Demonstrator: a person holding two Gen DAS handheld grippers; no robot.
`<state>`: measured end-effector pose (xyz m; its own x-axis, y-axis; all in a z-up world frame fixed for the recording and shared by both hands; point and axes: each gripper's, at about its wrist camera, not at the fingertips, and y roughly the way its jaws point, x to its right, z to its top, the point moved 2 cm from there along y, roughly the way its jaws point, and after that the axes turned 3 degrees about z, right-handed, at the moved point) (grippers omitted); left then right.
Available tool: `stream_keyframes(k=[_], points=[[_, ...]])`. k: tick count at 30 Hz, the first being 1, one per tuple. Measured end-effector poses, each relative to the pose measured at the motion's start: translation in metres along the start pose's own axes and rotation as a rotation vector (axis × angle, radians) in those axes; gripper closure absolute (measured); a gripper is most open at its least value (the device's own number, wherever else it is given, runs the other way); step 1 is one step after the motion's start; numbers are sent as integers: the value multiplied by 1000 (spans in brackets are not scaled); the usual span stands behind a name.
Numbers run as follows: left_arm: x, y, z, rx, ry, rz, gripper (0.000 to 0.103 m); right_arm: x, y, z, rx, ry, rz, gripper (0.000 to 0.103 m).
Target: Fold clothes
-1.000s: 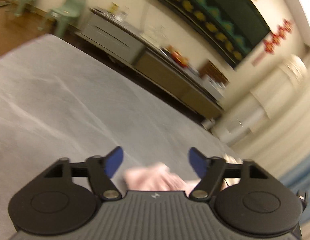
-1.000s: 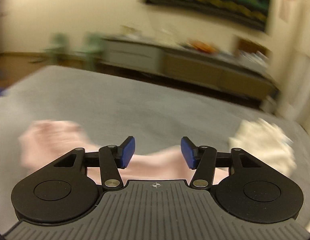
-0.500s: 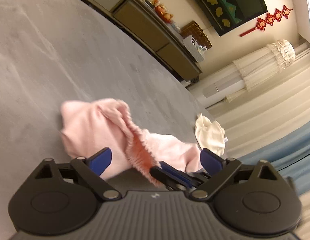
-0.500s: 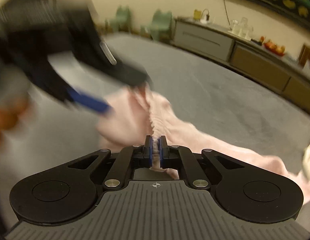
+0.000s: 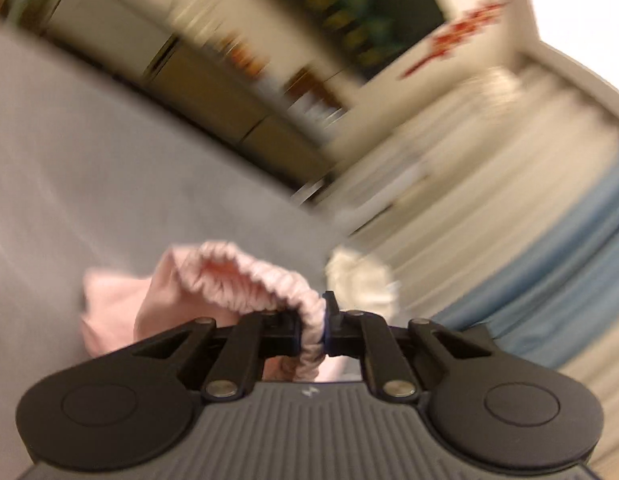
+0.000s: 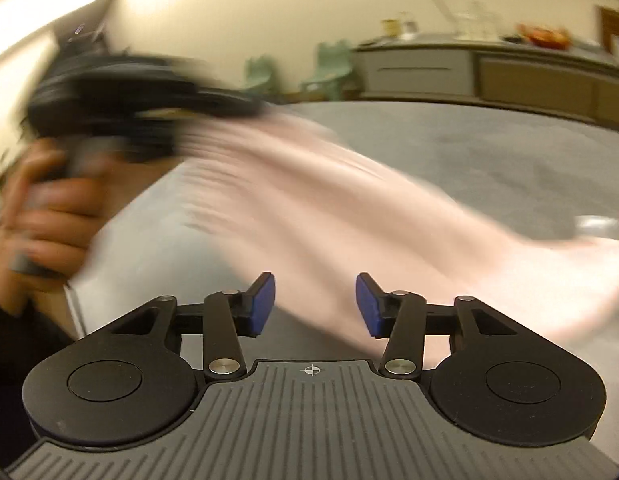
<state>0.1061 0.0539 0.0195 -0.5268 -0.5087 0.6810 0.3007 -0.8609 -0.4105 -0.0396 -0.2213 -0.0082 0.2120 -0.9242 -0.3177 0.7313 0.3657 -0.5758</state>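
A pink garment (image 5: 229,272) with a gathered elastic band lies partly on the grey bed surface (image 5: 109,160). My left gripper (image 5: 327,312) is shut on that elastic band, which bunches between its pads. In the right wrist view the same pink garment (image 6: 329,200) stretches in a blurred sweep from the upper left down to the right. A hand (image 6: 41,208) holds the left gripper up at that upper-left end. The jaws of my right gripper (image 6: 315,304) are opening. The pink cloth runs just beyond its blue pads (image 6: 263,300), which press on nothing.
A small white cloth (image 5: 361,280) lies on the bed beyond the pink garment. A long sideboard (image 6: 489,72) with items on top and two green chairs (image 6: 329,68) stand along the far wall. Pale and blue curtains (image 5: 549,280) hang to the right.
The left gripper went from wide open to shut on the elastic band and lifted it. The right gripper, shut on the pink cloth half a second ago, has let go and opened.
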Motion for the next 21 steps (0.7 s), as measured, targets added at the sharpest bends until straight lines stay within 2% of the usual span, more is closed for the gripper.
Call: stream_keyframes(k=[3, 5, 7, 8, 10, 14, 17, 18, 20, 21], points=[[-56, -43, -26, -39, -125, 105, 93, 30, -4, 7, -18, 56, -9, 49], [-94, -46, -55, -123, -215, 224, 93, 44, 4, 19, -18, 85, -23, 48], [-114, -48, -72, -168, -229, 292, 93, 48, 21, 34, -8, 99, -37, 47], [-119, -53, -73, -165, -226, 301, 93, 47, 32, 42, -5, 99, -43, 45], [-125, -62, -70, -126, -231, 310, 93, 43, 72, 59, -37, 71, -63, 33], [-117, -67, -59, -61, -197, 330, 93, 10, 152, 68, -183, -54, -89, 29], [-111, -76, -54, -12, -165, 356, 93, -11, 189, 63, -259, -167, -129, 35], [-107, -80, -52, 0, -157, 363, 93, -20, 190, 59, -264, -200, -117, 35], [-101, -84, -46, 18, -147, 378, 93, -34, 190, 51, -256, -274, -129, 41], [-99, -84, -43, 22, -151, 386, 93, -38, 188, 49, -245, -296, -131, 52]])
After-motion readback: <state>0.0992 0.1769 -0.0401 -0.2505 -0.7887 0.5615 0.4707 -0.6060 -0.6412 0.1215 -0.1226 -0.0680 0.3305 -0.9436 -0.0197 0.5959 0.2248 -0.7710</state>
